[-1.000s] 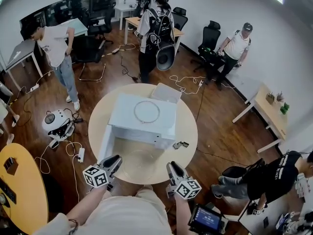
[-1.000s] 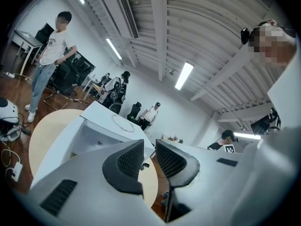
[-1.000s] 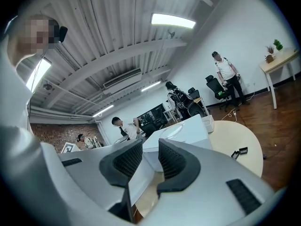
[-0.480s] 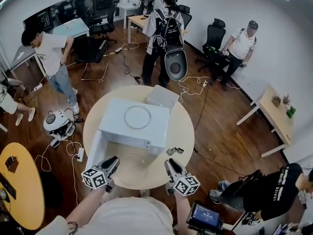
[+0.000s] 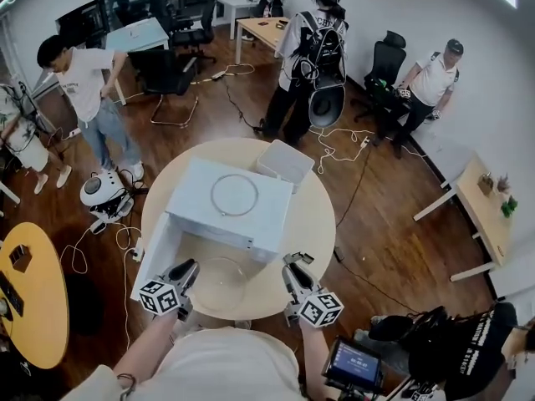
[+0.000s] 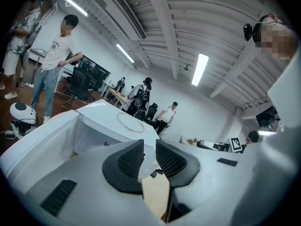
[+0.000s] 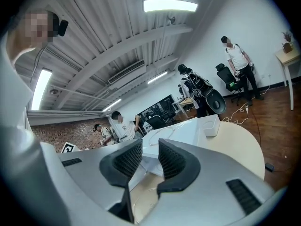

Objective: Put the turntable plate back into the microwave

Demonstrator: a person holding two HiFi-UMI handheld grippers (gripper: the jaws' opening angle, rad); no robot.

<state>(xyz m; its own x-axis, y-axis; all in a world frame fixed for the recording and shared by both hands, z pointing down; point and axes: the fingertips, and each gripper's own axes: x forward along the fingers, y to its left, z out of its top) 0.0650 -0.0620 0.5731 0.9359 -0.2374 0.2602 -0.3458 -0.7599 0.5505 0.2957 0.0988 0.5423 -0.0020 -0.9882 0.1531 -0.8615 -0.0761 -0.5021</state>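
Observation:
The clear glass turntable plate (image 5: 219, 284) lies on the round table (image 5: 322, 215) in front of the white microwave (image 5: 251, 215). The microwave's door (image 5: 155, 253) hangs open to the left, and a roller ring (image 5: 234, 195) rests on its top. My left gripper (image 5: 185, 272) hovers at the plate's left rim and my right gripper (image 5: 292, 272) off its right side. Both are open by a narrow gap with nothing between the pads. The left gripper view looks over its gripper (image 6: 149, 157) into the microwave (image 6: 108, 126). In the right gripper view the plate (image 7: 146, 202) shows faintly below that gripper (image 7: 150, 161).
A white bin (image 5: 286, 164) sits on the table behind the microwave, and a small dark object (image 5: 299, 259) lies near my right gripper. Several people stand around the room beyond. A white floor robot (image 5: 104, 192) and a yellow round table (image 5: 25, 299) are to the left.
Both grippers have come forward over the table's near edge and now flank the plate. Their jaw gaps look the same. The people at the back have shifted.

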